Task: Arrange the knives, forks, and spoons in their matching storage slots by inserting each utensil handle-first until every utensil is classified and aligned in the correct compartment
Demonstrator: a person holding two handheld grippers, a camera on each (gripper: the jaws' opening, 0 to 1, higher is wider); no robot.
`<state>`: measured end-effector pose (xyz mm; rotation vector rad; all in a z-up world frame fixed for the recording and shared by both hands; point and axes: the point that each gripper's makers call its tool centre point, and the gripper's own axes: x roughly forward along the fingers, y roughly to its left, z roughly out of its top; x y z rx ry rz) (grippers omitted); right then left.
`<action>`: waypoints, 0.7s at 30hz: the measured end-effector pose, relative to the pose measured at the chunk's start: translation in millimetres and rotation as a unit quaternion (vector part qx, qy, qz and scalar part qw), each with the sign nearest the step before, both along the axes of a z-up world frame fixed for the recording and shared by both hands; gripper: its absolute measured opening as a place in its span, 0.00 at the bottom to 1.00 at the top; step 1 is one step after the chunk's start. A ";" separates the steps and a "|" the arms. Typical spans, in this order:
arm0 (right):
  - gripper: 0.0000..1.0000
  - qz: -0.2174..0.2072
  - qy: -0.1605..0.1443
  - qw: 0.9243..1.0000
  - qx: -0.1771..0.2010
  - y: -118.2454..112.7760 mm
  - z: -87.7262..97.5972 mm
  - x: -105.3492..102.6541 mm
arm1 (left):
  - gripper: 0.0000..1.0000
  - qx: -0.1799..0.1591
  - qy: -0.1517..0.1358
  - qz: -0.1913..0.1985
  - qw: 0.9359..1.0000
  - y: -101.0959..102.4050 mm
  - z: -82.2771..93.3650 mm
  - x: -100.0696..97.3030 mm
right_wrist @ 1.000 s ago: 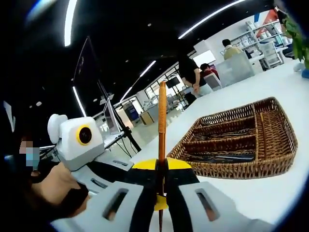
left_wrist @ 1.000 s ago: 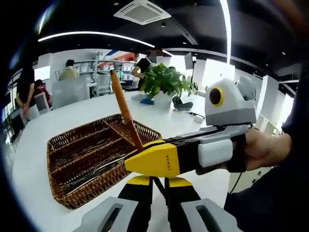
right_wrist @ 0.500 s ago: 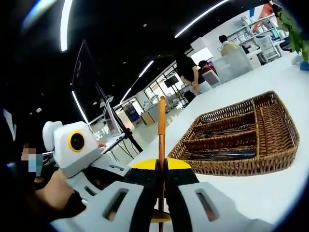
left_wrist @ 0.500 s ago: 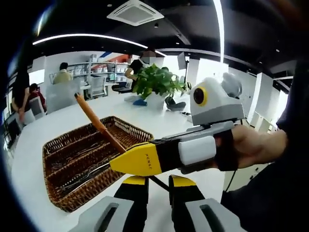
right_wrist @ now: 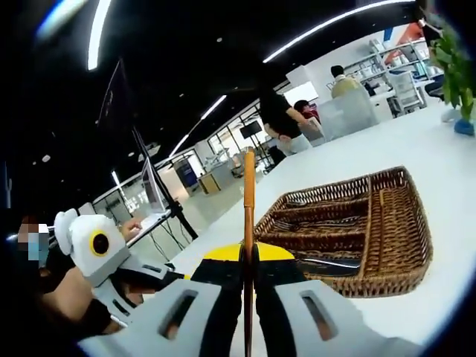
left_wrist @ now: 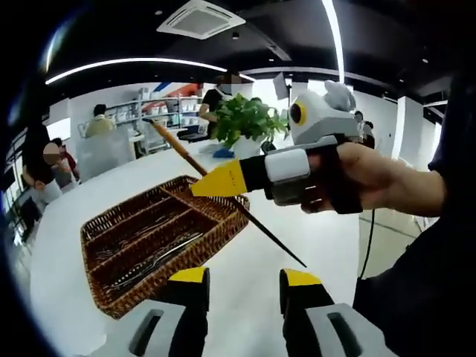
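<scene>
A long white counter [left_wrist: 320, 245] carries a brown wicker basket [left_wrist: 160, 238] divided into slots with metal utensils [left_wrist: 152, 253] lying in them, and farther back a potted green plant [left_wrist: 249, 123] stands on the same surface.

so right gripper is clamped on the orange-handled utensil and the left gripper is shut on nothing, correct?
Not quite. The left gripper is open, its jaws standing apart with nothing between them, as the left gripper view shows. The right gripper is indeed clamped on the orange-handled utensil.

basket [left_wrist: 160, 238] on table [left_wrist: 312, 230], utensils [left_wrist: 160, 249] inside, plant [left_wrist: 249, 123] behind
</scene>
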<state>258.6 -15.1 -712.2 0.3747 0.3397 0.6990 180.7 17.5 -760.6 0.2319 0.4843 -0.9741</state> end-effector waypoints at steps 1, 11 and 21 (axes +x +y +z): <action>0.03 -0.001 0.000 1.000 -0.001 -1.3 0.5 1.7 | 0.41 0.000 -0.001 0.004 1.000 2.6 0.4 1.3; 0.03 -0.068 0.009 0.997 -0.030 -54.6 8.1 57.2 | 0.50 -0.016 -0.002 0.045 0.999 35.8 2.0 9.4; 0.03 -0.114 0.012 0.992 -0.057 -93.3 9.6 108.0 | 0.59 -0.021 0.004 0.068 0.997 59.1 3.1 14.5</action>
